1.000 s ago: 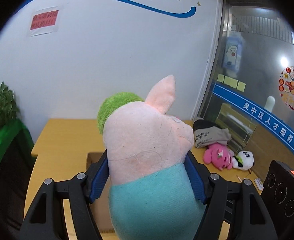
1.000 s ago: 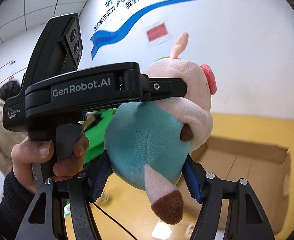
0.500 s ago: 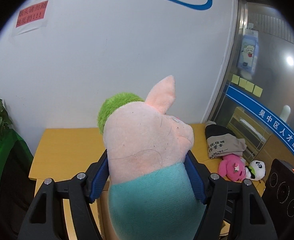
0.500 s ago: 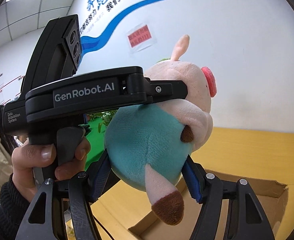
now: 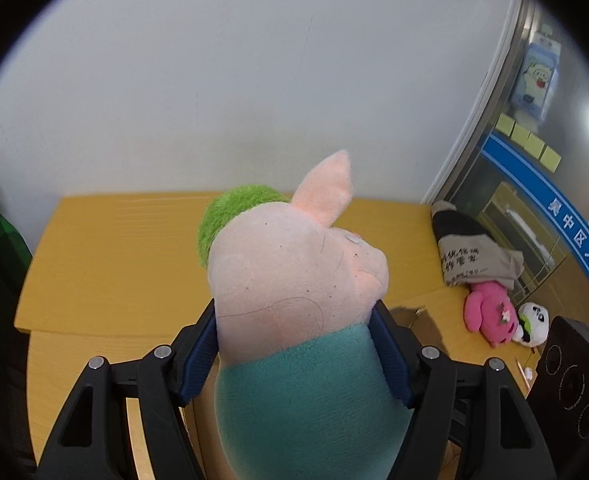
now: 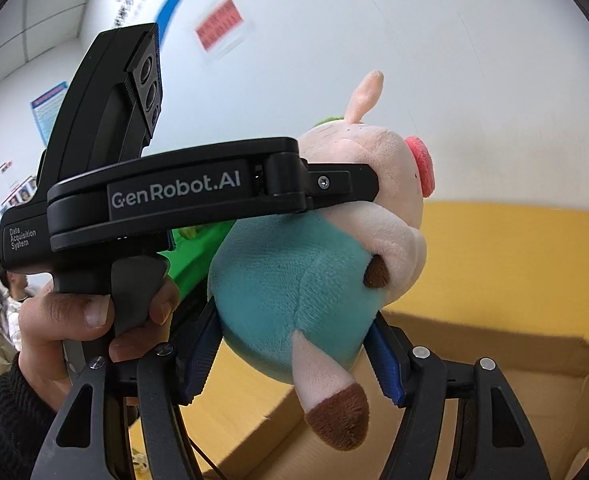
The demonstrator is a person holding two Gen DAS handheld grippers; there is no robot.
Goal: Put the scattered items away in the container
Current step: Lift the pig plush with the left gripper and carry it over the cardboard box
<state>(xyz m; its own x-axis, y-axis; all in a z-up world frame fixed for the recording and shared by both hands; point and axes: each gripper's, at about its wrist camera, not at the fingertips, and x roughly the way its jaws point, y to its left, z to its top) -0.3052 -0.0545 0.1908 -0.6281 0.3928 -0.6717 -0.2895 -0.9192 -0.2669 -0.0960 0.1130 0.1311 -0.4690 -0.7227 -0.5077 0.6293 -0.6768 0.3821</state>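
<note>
1. Yellow desk (image 5: 126, 256) along white wall; pink plush (image 5: 490, 312) + panda far right.
2. Cardboard box (image 6: 494, 364) open, below pig.
3. Pig plush (image 5: 294, 304) held mid-air, above box.
4. L gripper (image 5: 296, 356) clamped on pig; R gripper (image 6: 294, 354) likewise, at belly.

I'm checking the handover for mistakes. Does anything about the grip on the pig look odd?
Yes: both grippers clamp the same pig plush at once. The left gripper squeezes it at the neck; the right gripper pinches its teal belly, above the open cardboard box. No damage shows.
</note>
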